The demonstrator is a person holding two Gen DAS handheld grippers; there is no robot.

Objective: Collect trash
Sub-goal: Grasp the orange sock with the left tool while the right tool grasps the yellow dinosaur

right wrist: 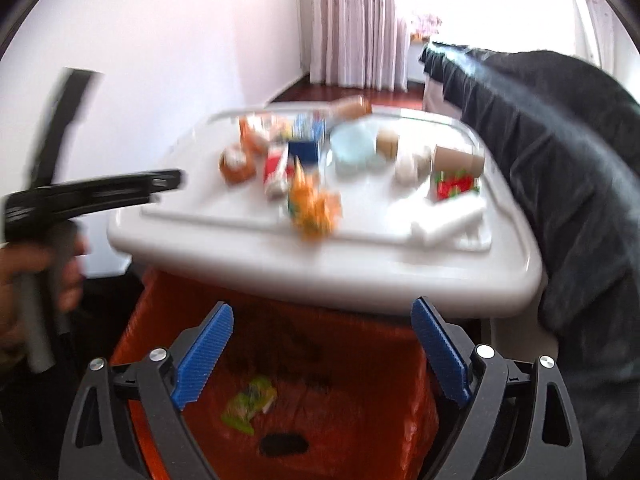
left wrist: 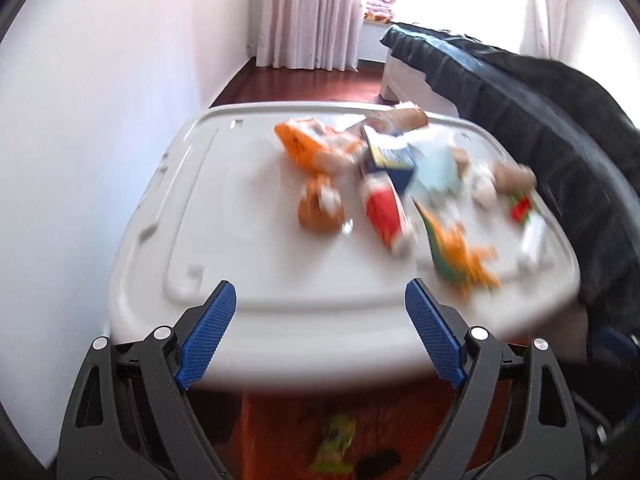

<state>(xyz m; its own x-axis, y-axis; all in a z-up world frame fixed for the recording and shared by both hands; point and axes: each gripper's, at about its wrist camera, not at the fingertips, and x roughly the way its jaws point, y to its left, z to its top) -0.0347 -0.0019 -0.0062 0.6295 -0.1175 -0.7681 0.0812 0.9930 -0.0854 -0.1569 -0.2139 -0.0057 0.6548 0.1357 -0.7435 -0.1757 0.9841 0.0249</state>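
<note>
Both views are motion-blurred. A white plastic table carries several pieces of trash: an orange wrapper, a brown round snack pack, a red and white pack, an orange-green wrapper, cardboard tubes and a red pack. An orange bin bag below the table's near edge holds a green wrapper. My left gripper is open and empty at the table's near edge. My right gripper is open and empty above the bag. The left gripper also shows at the left of the right wrist view.
A dark blanket drapes over furniture along the table's right side. A white wall is on the left. Curtains and red wooden floor lie beyond the table.
</note>
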